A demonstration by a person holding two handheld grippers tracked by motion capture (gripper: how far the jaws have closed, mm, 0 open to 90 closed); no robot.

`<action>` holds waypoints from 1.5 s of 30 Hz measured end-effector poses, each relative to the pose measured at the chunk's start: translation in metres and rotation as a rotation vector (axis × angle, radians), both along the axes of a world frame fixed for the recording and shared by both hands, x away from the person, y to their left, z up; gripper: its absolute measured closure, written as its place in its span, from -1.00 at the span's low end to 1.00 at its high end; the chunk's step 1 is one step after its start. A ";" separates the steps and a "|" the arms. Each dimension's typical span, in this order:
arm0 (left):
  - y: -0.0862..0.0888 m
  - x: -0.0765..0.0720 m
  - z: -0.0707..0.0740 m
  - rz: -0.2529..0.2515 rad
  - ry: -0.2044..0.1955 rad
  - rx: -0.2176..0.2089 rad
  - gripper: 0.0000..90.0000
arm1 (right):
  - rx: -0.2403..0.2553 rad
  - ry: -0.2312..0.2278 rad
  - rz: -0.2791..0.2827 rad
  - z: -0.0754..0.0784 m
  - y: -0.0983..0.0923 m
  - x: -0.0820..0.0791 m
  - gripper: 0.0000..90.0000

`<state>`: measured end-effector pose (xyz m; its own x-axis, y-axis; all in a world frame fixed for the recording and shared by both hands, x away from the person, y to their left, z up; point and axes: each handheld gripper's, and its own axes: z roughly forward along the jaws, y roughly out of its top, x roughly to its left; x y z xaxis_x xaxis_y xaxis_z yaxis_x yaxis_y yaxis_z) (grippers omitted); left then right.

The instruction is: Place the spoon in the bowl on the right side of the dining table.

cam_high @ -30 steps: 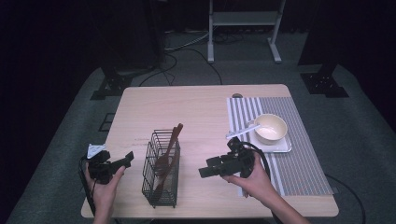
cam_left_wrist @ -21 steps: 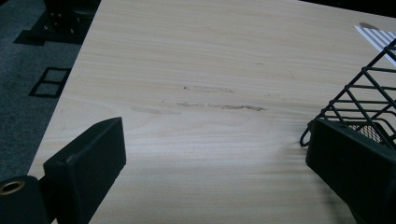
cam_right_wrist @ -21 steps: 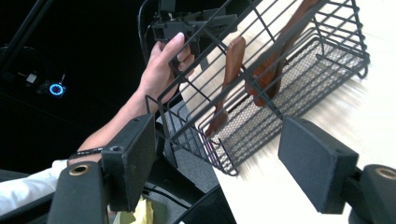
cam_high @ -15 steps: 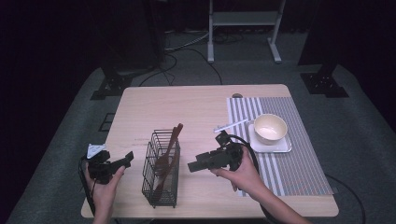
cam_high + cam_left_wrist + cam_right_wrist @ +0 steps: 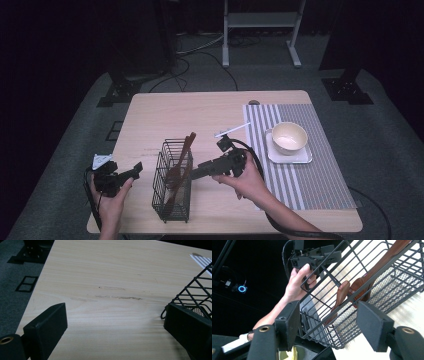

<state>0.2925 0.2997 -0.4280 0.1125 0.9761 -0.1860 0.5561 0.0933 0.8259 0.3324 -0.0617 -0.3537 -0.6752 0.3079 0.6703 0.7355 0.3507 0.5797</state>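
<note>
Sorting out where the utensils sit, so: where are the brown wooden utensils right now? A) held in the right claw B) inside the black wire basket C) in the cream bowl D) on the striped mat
B: the wooden utensils stand inside the black wire basket, apart from the mat and bowl; the right claw holds nothing.

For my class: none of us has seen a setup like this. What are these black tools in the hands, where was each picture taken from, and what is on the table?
A person holds two hand tools, each with two black jaws. The high view looks down on the table: left gripper beside a black wire basket holding wooden utensils, right gripper reaching toward that basket. The other two pictures come from cameras riding on each tool. The left gripper view looks over bare tabletop, jaws wide apart. The right gripper view looks into the basket; its jaws have just been closing but grip nothing yet. A striped mat carries a cream bowl on a small tray.
</note>
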 end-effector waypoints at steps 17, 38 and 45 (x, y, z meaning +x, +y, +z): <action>0.001 0.000 0.000 0.003 -0.003 -0.001 -0.91 | -0.037 0.008 -0.031 -0.005 0.017 0.011 0.17; 0.002 -0.001 0.001 0.009 -0.006 -0.005 -0.91 | -0.059 -0.010 -0.046 -0.003 0.026 0.013 0.76; 0.002 -0.001 0.001 0.009 -0.006 -0.004 -0.91 | -0.053 -0.014 -0.049 -0.001 0.025 0.011 0.80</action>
